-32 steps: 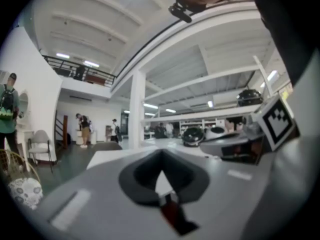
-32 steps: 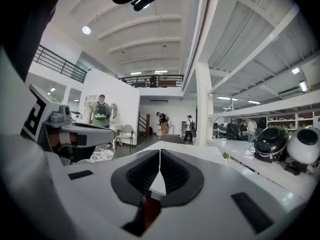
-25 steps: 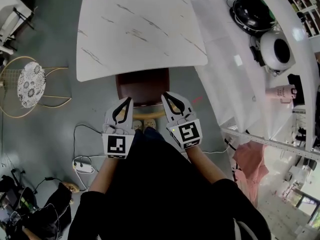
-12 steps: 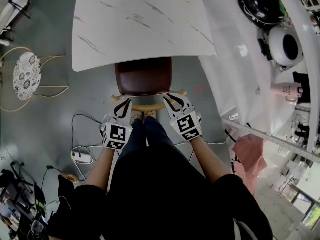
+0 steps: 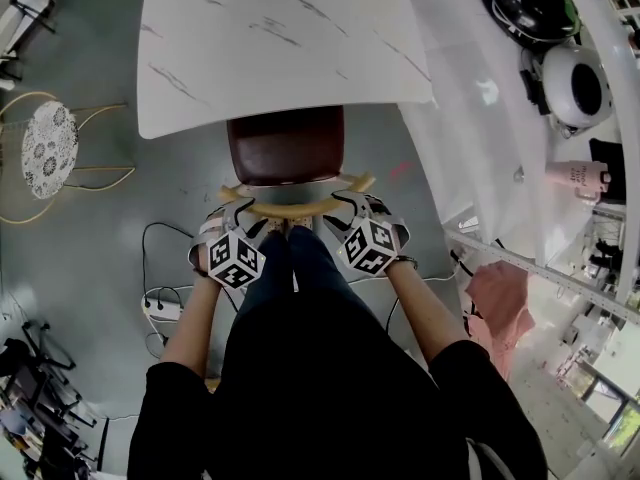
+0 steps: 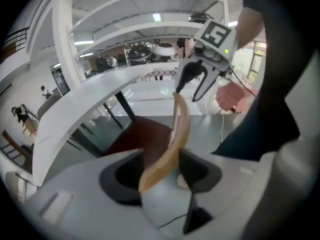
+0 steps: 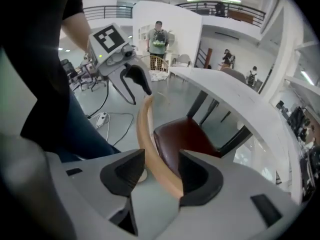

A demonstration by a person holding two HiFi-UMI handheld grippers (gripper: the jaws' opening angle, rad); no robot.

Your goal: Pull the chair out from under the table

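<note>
The chair has a dark red seat [image 5: 287,145] partly tucked under the white marble table [image 5: 270,48], and a curved wooden back rail [image 5: 295,208] on my near side. My left gripper [image 5: 232,218] sits over the rail's left end and my right gripper [image 5: 352,203] over its right end. In the left gripper view the rail [image 6: 175,139] runs between the opening jaws of the left gripper [image 6: 160,171], with a gap beside it. In the right gripper view the rail [image 7: 150,144] likewise lies between the opening jaws of the right gripper [image 7: 160,171], unclamped.
A round wire stool [image 5: 48,150] stands at the left. A power strip [image 5: 165,308] with cables lies on the grey floor near my left leg. A long white counter [image 5: 500,148] runs along the right, and a pink cloth [image 5: 500,303] hangs below it.
Both grippers have dropped and tipped downward onto the chair's back rail. Their jaws, shut before, now stand apart around the rail.
</note>
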